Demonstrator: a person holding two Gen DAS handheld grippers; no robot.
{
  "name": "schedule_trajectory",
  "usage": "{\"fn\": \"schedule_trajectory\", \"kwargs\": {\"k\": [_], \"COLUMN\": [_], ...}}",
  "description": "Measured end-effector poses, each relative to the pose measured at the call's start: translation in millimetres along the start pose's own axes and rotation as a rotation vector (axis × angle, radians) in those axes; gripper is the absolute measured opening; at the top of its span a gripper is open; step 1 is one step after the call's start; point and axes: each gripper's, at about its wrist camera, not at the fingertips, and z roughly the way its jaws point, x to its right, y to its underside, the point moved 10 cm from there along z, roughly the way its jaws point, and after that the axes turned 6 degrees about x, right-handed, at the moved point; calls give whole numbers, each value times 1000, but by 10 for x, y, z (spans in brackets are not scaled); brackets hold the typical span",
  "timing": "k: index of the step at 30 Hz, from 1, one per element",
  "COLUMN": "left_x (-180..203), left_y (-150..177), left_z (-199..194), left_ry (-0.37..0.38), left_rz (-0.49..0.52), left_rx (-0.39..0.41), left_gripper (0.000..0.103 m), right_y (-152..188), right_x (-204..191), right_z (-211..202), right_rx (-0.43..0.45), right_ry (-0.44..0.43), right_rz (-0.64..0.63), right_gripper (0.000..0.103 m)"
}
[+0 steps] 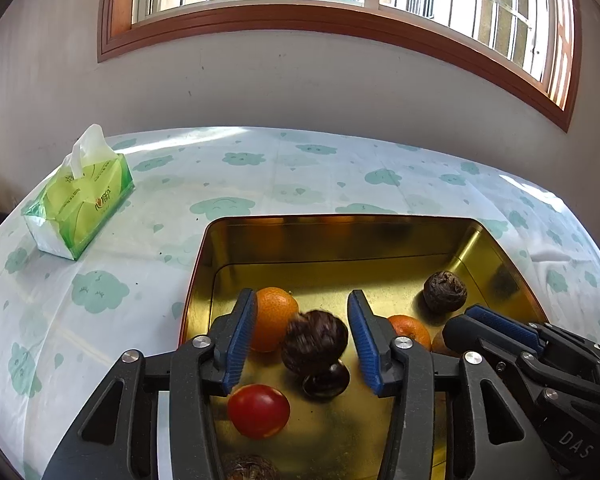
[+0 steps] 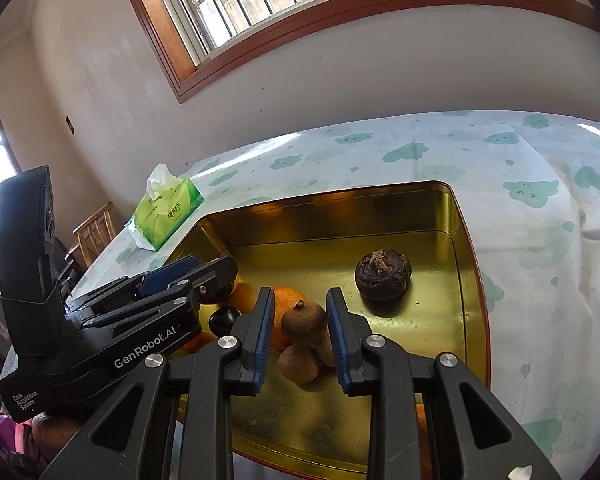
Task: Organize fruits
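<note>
**Two hand-held grippers over a gold tin of fruit**

The left gripper (image 1: pixel 302 332) hangs above the near part of the gold metal tin (image 1: pixel 340 236), its blue-padded jaws spread wide. Between them lies a dark, wrinkled round fruit (image 1: pixel 314 340), blurred in this view and touching neither pad; whether it rests on the tin floor cannot be told. A small glossy dark fruit (image 1: pixel 326 380) lies just beneath it, an orange (image 1: pixel 274 316) sits beside the left jaw, and a red tomato (image 1: pixel 258 410) lies nearer the camera. A second orange (image 1: pixel 410 330) shows beyond the right jaw.

The right gripper (image 2: pixel 298 328) is likewise parted, its pads flanking a brown dried fruit (image 2: pixel 303 322) with a narrow gap on each side. Two similar brown fruits (image 2: pixel 298 362) lie directly below it. A dark wrinkled fruit (image 2: pixel 383 276) stands alone toward the tin's far right corner.

The tin rests on a tablecloth printed with green clouds (image 1: pixel 100 292). A green tissue pack (image 1: pixel 80 196) stands well apart at far left, below a wood-framed window (image 1: pixel 340 16).
</note>
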Motion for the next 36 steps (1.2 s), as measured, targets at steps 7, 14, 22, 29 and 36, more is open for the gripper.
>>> {"fn": "schedule_trajectory", "kwargs": {"k": [7, 14, 22, 29, 36], "left_x": [26, -89, -160, -200, -248], "left_y": [-45, -46, -86, -90, -155], "left_z": [-82, -183, -553, -1034, -1653], "left_ry": [-29, -33, -55, -68, -110], "left_rz": [36, -13, -7, 7, 44], "left_rx": [42, 34, 82, 139, 259], "left_gripper": [79, 79, 79, 84, 101], "right_y": [-40, -90, -91, -1, 94], "right_x": [2, 42, -115, -309, -496], "right_z": [-51, -256, -578, -935, -1322], "right_rx": [29, 72, 117, 160, 210], "right_ry": [10, 36, 86, 123, 163], "right_rz": [-18, -5, -69, -106, -164], "right_gripper": [32, 40, 55, 64, 77]}}
